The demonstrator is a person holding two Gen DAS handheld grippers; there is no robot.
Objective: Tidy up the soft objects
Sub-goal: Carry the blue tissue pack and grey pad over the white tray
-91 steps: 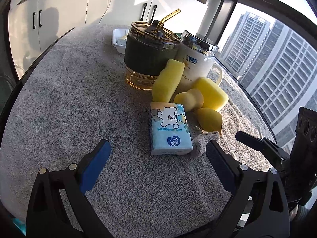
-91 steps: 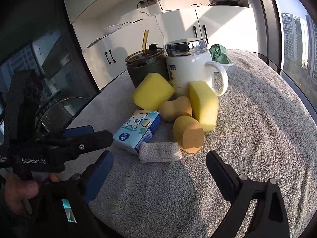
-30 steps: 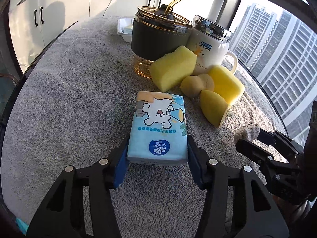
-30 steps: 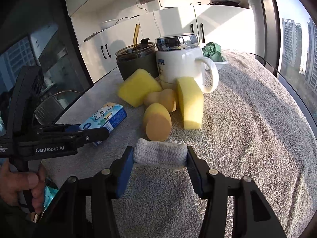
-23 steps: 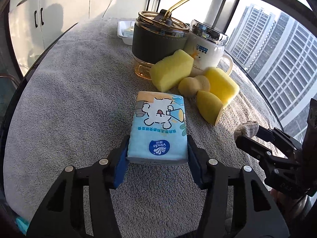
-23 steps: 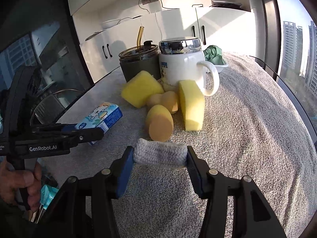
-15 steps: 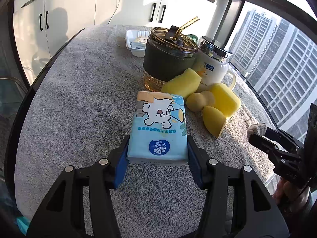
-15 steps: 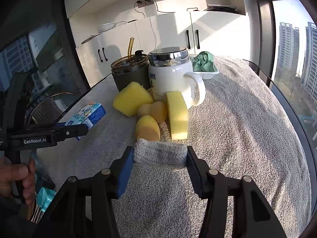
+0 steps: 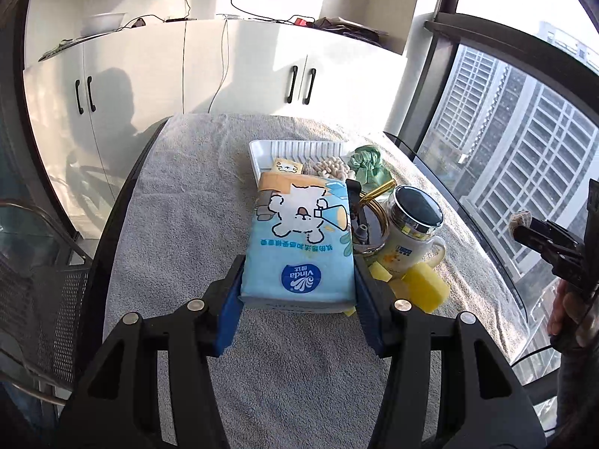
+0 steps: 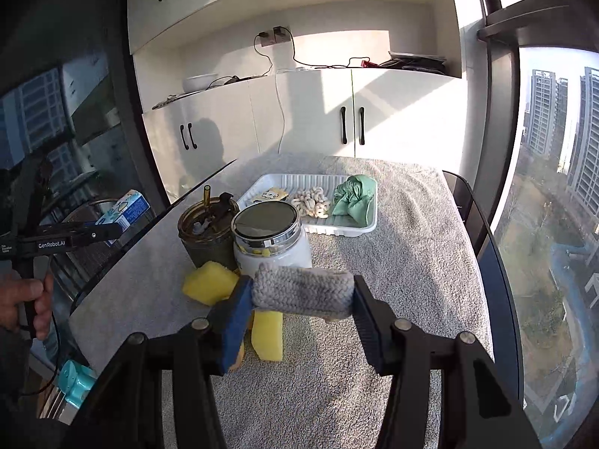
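Your left gripper (image 9: 297,292) is clamped on the blue tissue pack (image 9: 301,247), held clear above the grey towel-covered table (image 9: 179,232). Your right gripper (image 10: 299,308) is clamped on the grey knitted roll (image 10: 303,292), likewise held off the table. Below stand a white mug (image 10: 271,241) and a dark tumbler (image 10: 204,237) with yellow sponges (image 10: 209,282) beside them. Beyond lies a white tray (image 10: 348,230) holding a green cloth (image 10: 353,198).

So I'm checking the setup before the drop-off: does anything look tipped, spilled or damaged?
Nothing stands out. The white mug and dark tumbler stand upright, the white tray sits flat, and the yellow sponges lie loose beside the cups.
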